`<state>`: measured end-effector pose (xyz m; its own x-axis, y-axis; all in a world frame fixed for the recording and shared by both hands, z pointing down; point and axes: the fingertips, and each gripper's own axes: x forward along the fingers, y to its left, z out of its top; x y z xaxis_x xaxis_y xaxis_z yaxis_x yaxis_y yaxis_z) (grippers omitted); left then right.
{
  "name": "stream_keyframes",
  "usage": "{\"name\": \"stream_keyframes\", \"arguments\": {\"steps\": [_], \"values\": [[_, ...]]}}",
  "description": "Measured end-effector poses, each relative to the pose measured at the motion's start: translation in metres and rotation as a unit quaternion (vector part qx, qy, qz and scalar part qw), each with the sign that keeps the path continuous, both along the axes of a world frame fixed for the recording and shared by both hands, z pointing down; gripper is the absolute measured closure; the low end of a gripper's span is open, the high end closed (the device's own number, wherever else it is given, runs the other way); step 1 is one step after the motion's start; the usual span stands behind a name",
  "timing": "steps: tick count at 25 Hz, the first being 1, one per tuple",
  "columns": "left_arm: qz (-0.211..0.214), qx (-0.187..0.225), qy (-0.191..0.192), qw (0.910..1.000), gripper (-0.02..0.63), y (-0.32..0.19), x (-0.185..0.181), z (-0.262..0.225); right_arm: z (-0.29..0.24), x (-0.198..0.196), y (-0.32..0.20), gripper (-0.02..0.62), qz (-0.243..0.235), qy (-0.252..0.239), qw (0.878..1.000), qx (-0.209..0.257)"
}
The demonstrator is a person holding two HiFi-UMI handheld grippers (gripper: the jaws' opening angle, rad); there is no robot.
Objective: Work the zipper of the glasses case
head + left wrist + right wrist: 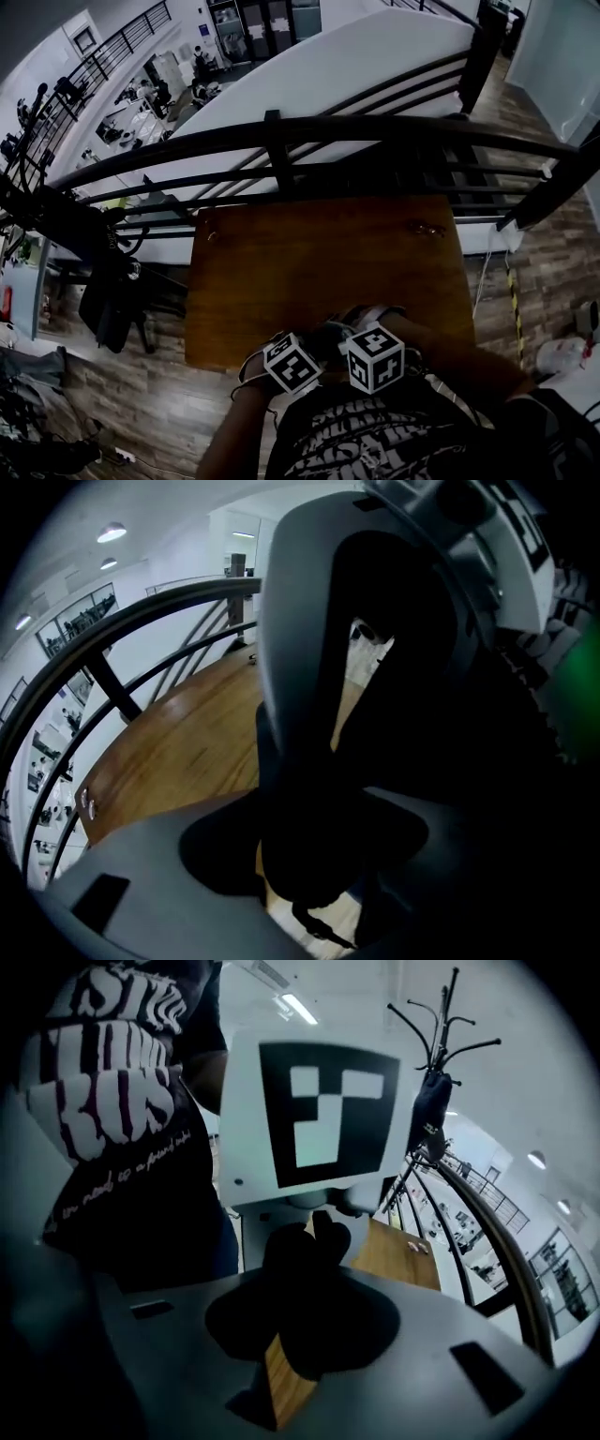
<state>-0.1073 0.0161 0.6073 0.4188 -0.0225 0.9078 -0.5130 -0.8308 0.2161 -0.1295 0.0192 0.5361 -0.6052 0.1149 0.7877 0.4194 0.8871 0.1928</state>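
At the near edge of the brown wooden surface, you held the dark glasses case in your left claw, its jaws spread wide and clamped on it. A short cord dangled beneath. Your right claw faced the left one's marker cube, jaws drawn close together, with shadow hiding anything between them. A small object lay near the surface's far right corner. Beyond it a black railing overlooked an office floor below, and wood planks ran beside you.
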Motion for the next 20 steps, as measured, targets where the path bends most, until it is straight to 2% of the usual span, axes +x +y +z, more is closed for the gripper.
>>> {"name": "stream_keyframes", "arguments": {"steps": [1,2,4,8,14,20], "values": [[0.007,-0.001,-0.001,1.0,0.319,0.003,-0.004,-0.001,0.001,-0.005,0.001,0.526,-0.001,0.003,1.0,0.009],[0.012,-0.001,-0.001,0.9999,0.319,0.005,-0.008,-0.002,0.001,-0.01,0.001,0.563,0.003,0.004,1.0,0.013],[0.012,0.001,0.009,0.9999,0.322,0.006,-0.016,-0.005,-0.002,-0.016,-0.001,0.592,0.019,0.005,1.0,0.007],[0.018,0.032,0.017,0.9992,0.336,0.002,-0.03,-0.012,0.002,-0.016,-0.009,0.597,0.057,0.025,0.998,-0.013],[0.031,0.043,0.043,0.9976,0.339,0.003,-0.034,-0.02,0.006,-0.003,-0.022,0.597,0.114,0.03,0.992,-0.034],[0.032,0.042,0.096,0.994,0.339,0.005,-0.037,-0.031,0.011,0.015,-0.032,0.597,0.16,0.023,0.985,-0.052]]}}
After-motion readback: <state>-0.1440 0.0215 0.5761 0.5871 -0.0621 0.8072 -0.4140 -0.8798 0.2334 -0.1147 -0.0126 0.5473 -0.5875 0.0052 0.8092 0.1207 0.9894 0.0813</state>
